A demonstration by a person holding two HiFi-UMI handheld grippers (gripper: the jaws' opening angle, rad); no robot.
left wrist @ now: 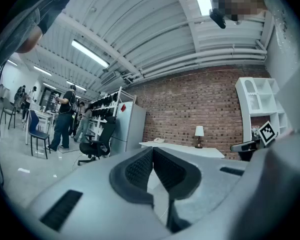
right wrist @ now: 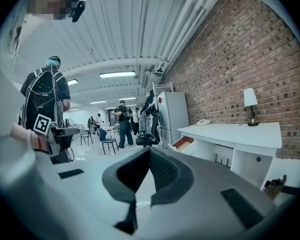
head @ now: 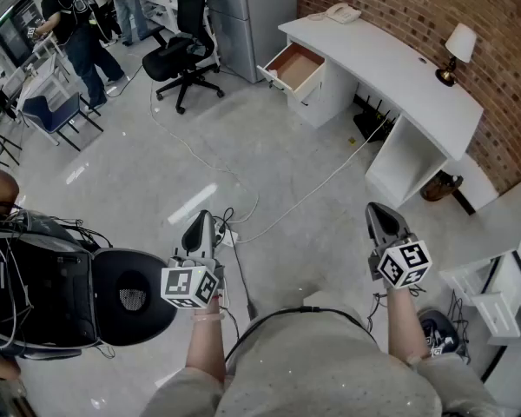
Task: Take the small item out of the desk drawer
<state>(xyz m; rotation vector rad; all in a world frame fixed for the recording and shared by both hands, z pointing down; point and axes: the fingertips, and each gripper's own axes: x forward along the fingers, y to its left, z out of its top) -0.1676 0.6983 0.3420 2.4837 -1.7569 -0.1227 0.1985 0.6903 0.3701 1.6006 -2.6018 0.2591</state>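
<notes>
The white desk (head: 391,59) stands far off against the brick wall, its drawer (head: 293,66) pulled open and showing a brown inside. No small item can be made out in it from here. My left gripper (head: 201,226) and right gripper (head: 382,219) hang above the grey floor, well short of the desk. In the left gripper view the left gripper (left wrist: 152,153) has its pads together with nothing between them. The right gripper (right wrist: 149,152) is likewise shut and empty, and the open drawer (right wrist: 183,143) shows to the right of its jaws.
A black office chair (head: 184,63) stands left of the drawer. Cables (head: 243,220) trail over the floor between me and the desk. A lamp (head: 456,50) and a phone (head: 341,12) sit on the desk. A black round seat (head: 130,295) is at my left, white shelving (head: 495,294) at my right.
</notes>
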